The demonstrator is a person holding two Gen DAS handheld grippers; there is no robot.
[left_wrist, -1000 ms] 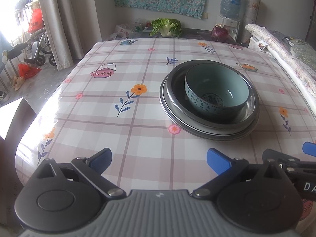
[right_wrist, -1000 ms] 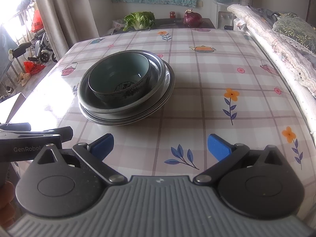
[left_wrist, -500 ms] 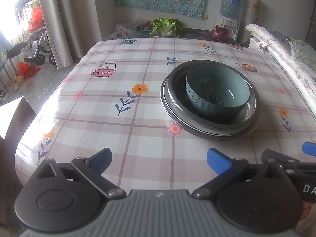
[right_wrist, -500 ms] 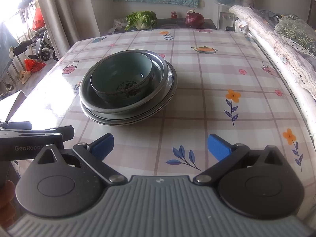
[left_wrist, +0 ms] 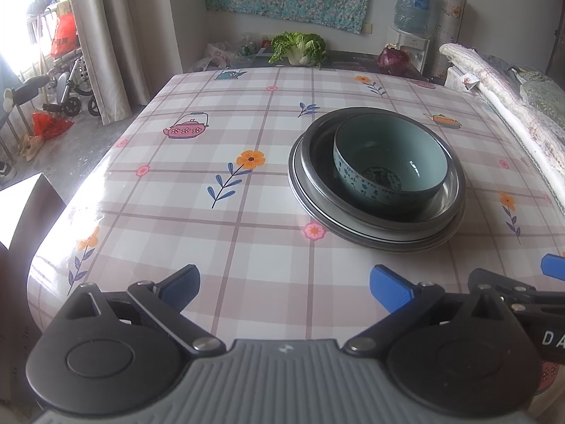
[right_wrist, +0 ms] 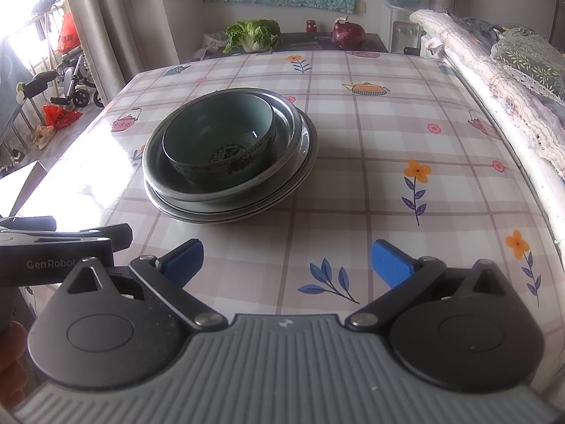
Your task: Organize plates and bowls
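Note:
A pale green bowl [left_wrist: 390,162] [right_wrist: 220,141] with a blue pattern sits inside a stack of grey metal plates [left_wrist: 317,198] [right_wrist: 300,162] on the checked tablecloth. My left gripper [left_wrist: 284,288] hangs open near the table's front edge, to the left of and short of the stack, with nothing between its blue fingertips [left_wrist: 390,291]. My right gripper [right_wrist: 286,261] is open too and empty, to the right of and short of the stack. Each gripper shows at the edge of the other's view.
The table [left_wrist: 197,162] has a rounded front left corner [left_wrist: 46,258]. A padded bench with folded blankets [right_wrist: 494,81] runs along its right side. Cabbage [left_wrist: 300,47] and a red onion [left_wrist: 393,60] lie on a counter beyond. A wheelchair [left_wrist: 67,84] stands left by the curtain.
The right wrist view has shifted slightly, so the stack sits a little further right in it. The left gripper has barely moved. Both stay open.

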